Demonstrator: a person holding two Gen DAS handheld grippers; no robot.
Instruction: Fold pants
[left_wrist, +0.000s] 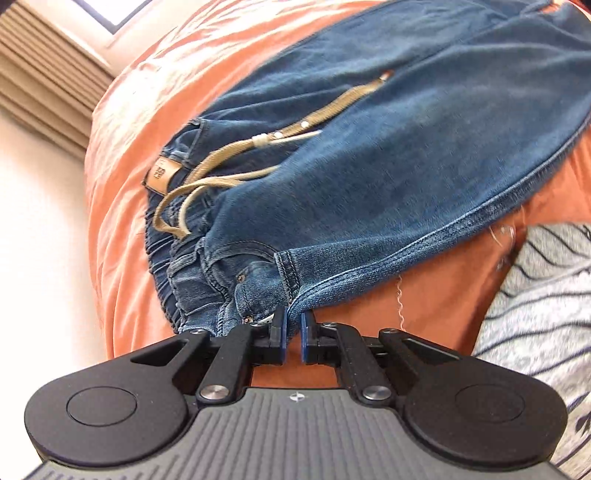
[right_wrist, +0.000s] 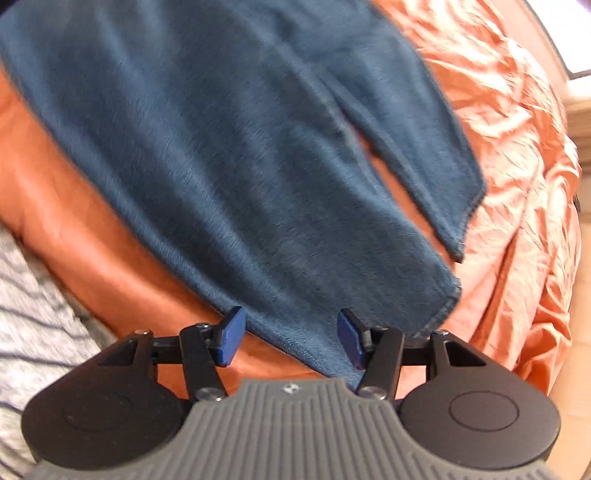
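Pants (left_wrist: 369, 155) lie spread on an orange sheet (left_wrist: 122, 155), reaching away from both sets of fingers. At the left gripper (left_wrist: 293, 328) the waist end sits just past the tips: the side seam and a pocket corner bunch right there, and the fabric edge runs down between the two blue pads (left_wrist: 282, 332). Those fingers are drawn nearly together, pinching that seam edge at the tips (a thin slit between the pads shows lower down). Beyond them lie the gathered waistband, a tan drawstring (left_wrist: 221, 162) looped loosely over the denim, and a brown label (left_wrist: 162, 173) at the far corner of the waist.

At the right gripper (right_wrist: 291, 339) the leg end lies directly ahead, its lower edge passing between the fingers and under the gripper body. These fingers stand spread apart, one blue pad (right_wrist: 231, 341) over bare sheet on the left, the other over denim on the right; whether either pad touches the cloth I cannot tell, the view being blurred. The two leg hems end to the right of the tips, slightly split.

A grey striped cloth (left_wrist: 546, 295) lies beside the sheet, between the grippers. Rumpled sheet fills the far right.
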